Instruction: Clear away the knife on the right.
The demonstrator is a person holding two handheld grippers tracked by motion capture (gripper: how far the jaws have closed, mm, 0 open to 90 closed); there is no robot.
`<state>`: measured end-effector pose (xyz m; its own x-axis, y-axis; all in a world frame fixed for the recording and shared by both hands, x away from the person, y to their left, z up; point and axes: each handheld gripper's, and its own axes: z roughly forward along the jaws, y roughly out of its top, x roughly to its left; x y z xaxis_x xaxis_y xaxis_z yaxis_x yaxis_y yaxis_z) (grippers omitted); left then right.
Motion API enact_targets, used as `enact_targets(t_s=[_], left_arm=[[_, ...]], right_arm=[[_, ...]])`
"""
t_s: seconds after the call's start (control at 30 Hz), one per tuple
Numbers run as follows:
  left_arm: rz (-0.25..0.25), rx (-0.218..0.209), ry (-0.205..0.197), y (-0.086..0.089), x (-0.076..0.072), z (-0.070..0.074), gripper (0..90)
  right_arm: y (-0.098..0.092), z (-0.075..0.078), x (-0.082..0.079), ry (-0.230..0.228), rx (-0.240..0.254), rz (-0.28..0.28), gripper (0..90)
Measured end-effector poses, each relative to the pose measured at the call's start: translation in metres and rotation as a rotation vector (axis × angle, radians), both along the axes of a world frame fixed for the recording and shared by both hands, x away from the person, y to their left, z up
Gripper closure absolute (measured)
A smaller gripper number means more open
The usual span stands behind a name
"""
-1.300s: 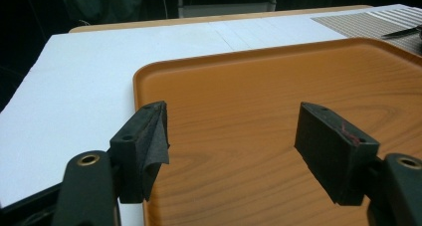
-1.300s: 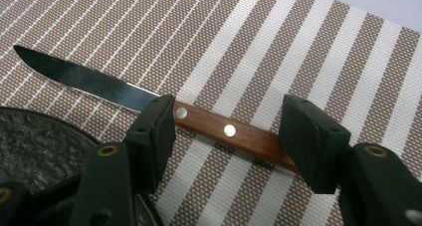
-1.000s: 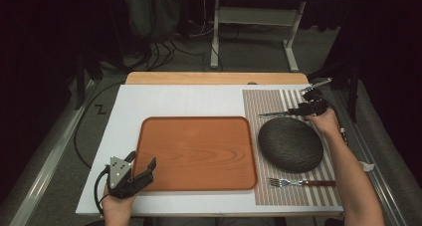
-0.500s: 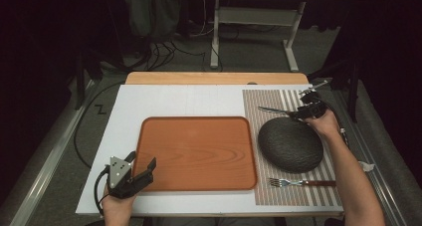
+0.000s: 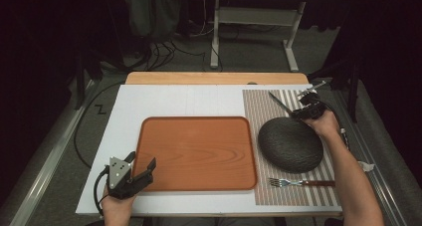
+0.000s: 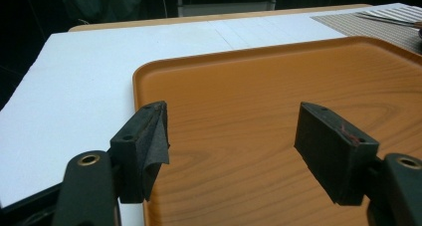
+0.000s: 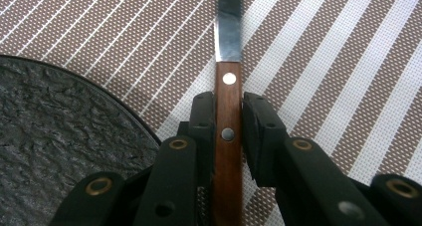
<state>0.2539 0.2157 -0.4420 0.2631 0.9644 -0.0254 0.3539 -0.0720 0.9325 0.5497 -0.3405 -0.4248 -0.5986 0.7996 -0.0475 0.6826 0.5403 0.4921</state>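
A knife [image 7: 229,86] with a wooden riveted handle lies on the striped placemat [image 7: 323,61], its blade [image 5: 280,102] pointing to the far left. My right gripper [image 7: 229,121] has just been closing; both pads now press the handle's sides. In the high view that right gripper [image 5: 304,111] sits at the placemat's far right, just beyond the dark round plate [image 5: 290,144]. My left gripper [image 6: 231,141] stands open and holds nothing over the near left corner of the orange wooden tray [image 6: 259,86]; from above the left gripper [image 5: 142,173] is at the table's front left.
A fork [image 5: 298,182] lies on the placemat [image 5: 259,106] in front of the plate. The plate's rough rim [image 7: 59,136] is close to the left of the right jaws. The tray [image 5: 196,154] lies bare on the white board [image 5: 119,116].
The right gripper's jaws have drawn in onto the knife handle. Both hands have kept their places, and the left gripper looks the same.
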Motion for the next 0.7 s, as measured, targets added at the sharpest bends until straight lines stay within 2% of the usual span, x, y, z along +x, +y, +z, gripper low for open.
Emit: enact_targets(t_s=[0.17, 0.33, 0.4, 0.53, 0.7], left_arm=[[0.0, 0.0, -0.002, 0.0, 0.0, 0.0, 29.5], [0.001, 0.001, 0.0, 0.0, 0.0, 0.0, 29.5], [0.001, 0.001, 0.0, 0.0, 0.001, 0.0, 29.5], [0.0, 0.001, 0.001, -0.001, 0.001, 0.0, 29.5], [0.0, 0.001, -0.002, -0.001, 0.0, 0.0, 29.5]], right_arm=[[0.001, 0.0, 0.0, -0.004, -0.006, -0.002, 78.5], [0.004, 0.002, -0.001, -0.012, -0.038, 0.007, 78.6], [0.005, 0.003, -0.002, -0.031, -0.054, 0.0, 78.7], [0.003, 0.008, -0.005, -0.061, -0.057, -0.017, 78.7], [0.0, 0.016, -0.009, -0.076, -0.057, -0.024, 78.7]])
